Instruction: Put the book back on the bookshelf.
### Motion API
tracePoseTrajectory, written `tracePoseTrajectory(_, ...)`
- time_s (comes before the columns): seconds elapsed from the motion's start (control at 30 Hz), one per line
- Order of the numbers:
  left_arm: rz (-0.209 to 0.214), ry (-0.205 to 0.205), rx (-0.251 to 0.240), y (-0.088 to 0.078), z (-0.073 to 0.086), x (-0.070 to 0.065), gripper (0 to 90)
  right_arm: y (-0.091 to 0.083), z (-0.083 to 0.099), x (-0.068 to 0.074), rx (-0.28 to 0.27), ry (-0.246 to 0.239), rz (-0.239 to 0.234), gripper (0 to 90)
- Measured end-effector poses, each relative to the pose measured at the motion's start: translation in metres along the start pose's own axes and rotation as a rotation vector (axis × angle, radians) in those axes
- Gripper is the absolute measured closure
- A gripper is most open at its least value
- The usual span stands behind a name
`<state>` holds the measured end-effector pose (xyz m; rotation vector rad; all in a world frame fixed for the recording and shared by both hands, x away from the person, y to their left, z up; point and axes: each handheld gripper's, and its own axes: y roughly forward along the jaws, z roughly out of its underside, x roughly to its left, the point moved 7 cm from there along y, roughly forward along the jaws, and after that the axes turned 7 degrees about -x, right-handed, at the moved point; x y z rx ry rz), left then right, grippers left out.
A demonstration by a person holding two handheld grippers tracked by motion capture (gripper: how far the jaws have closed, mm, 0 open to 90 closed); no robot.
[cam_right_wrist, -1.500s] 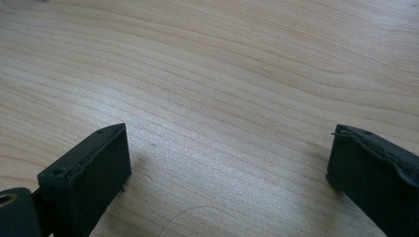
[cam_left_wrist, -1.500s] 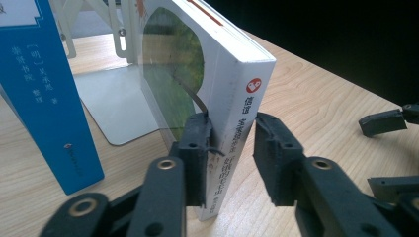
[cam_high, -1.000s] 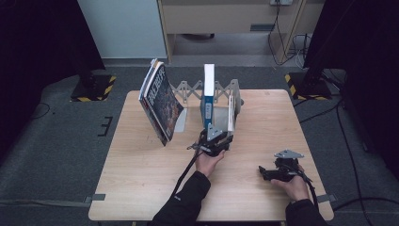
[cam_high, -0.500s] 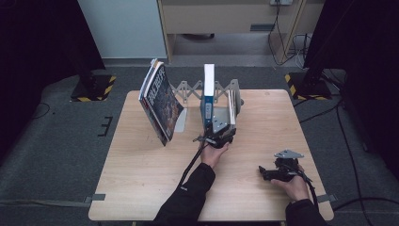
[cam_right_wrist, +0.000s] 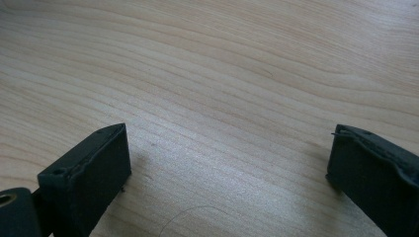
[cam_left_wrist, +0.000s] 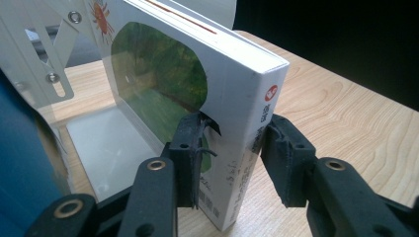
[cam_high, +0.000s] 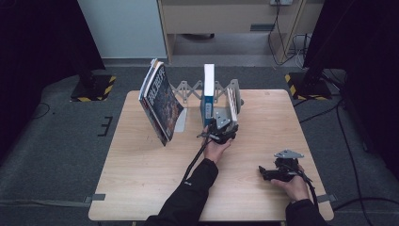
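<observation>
A white-spined book (cam_left_wrist: 163, 84) stands in the right slot of a metal expanding book rack (cam_high: 188, 89); from above the same book (cam_high: 232, 104) leans slightly. My left gripper (cam_left_wrist: 232, 143) has its jaws on either side of the book's lower spine. The jaws have just been opening, and the pads sit close to the covers without pressing. In the high view the left gripper (cam_high: 223, 130) is at the rack's front. A blue book (cam_high: 208, 89) stands upright in the middle slot. My right gripper (cam_right_wrist: 227, 163) is open over bare wood, resting near the front right (cam_high: 275, 170).
Several magazines (cam_high: 160, 104) lean at the rack's left end, tilted towards the table's left side. The wooden table (cam_high: 141, 179) has bare room at the front left. A cable trails from the left gripper along the forearm. Dark stands and cables stand on the floor around.
My left hand has moved a little away from me and to the right, up to the white book at the rack's right end. The right hand has stayed put.
</observation>
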<state>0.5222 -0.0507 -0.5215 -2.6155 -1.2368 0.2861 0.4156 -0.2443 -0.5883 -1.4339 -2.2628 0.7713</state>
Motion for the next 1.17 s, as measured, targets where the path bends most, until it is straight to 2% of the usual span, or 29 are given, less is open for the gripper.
tracePoseTrajectory(0.1,-0.009,0.016,0.015,-0.003,0.000,0.000,55.2,0.000,0.000,0.000,0.000,0.000,0.000,2.9)
tracePoseTrajectory(0.27,0.021,0.016,0.023,-0.019,0.001,-0.003,49.1,0.000,0.000,0.000,0.000,0.000,0.000,2.9)
tracePoseTrajectory(0.5,0.061,0.052,0.077,-0.057,0.009,-0.002,41.5,0.000,0.000,0.000,0.000,0.000,0.000,2.9)
tracePoseTrajectory(0.57,0.074,0.048,0.093,-0.070,0.012,0.000,38.2,0.000,0.000,0.000,0.000,0.000,0.000,2.9)
tracePoseTrajectory(0.7,0.109,0.008,0.118,-0.091,0.017,0.004,32.3,0.000,0.000,0.000,0.000,0.000,0.000,2.9)
tracePoseTrajectory(0.8,0.114,-0.012,0.125,-0.109,0.024,0.011,29.8,0.000,0.000,0.000,0.000,0.000,0.000,2.9)
tracePoseTrajectory(0.9,0.118,-0.070,0.142,-0.128,0.033,0.022,26.9,0.000,0.000,0.000,0.000,0.000,0.000,2.9)
tracePoseTrajectory(0.93,0.117,-0.077,0.143,-0.132,0.035,0.025,25.8,0.000,0.000,0.000,0.000,0.000,0.000,2.7)
tracePoseTrajectory(1.17,0.072,-0.067,0.189,-0.164,0.056,0.053,22.2,0.000,0.000,0.000,0.004,0.001,-0.002,2.0)
